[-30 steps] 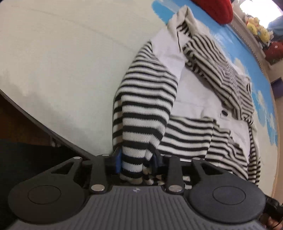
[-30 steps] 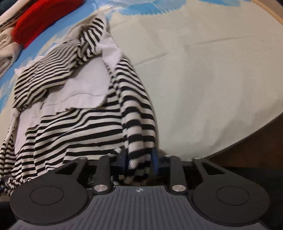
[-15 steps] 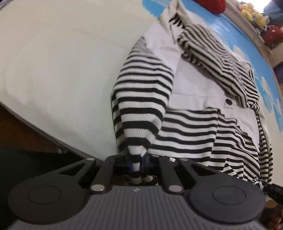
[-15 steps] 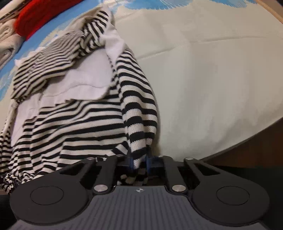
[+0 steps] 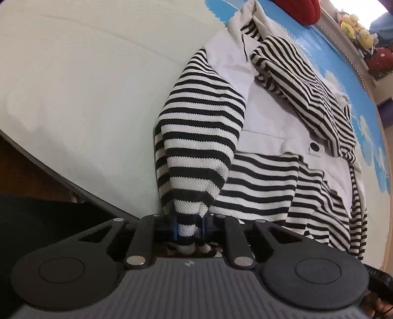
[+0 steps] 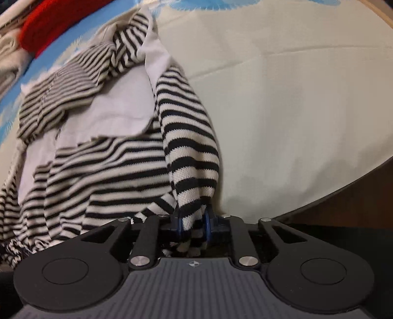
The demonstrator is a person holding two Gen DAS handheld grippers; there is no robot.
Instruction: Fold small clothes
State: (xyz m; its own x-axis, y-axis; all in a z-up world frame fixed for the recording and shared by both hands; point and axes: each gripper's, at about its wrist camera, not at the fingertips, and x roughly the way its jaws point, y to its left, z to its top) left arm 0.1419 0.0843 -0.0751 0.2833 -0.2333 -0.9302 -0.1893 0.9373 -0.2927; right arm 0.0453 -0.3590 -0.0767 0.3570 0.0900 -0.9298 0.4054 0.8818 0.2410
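A small black-and-white striped top [image 5: 265, 186] with white shirt panels lies on a pale sheet [image 5: 86, 86], partly folded. My left gripper [image 5: 188, 227] is shut on the striped cloth at its near left edge, and the fabric bunches up from the jaws. My right gripper [image 6: 192, 227] is shut on the near right edge of the same top [image 6: 118, 169]. Both hold the hem lifted slightly near the bed's front edge. The cloth hides the fingertips.
A red knitted item [image 5: 298, 8] lies at the far end, also in the right wrist view [image 6: 46, 32]. Blue patterned cloth [image 5: 368, 127] runs along the far side. Plush toys [image 5: 353, 27] sit on a ledge. The dark bed edge [image 6: 343, 193] is close.
Both grippers closed on the striped hem from a wider grip one second ago. The cloth is now pinched narrow and pulled up a little; the garment has shifted slightly.
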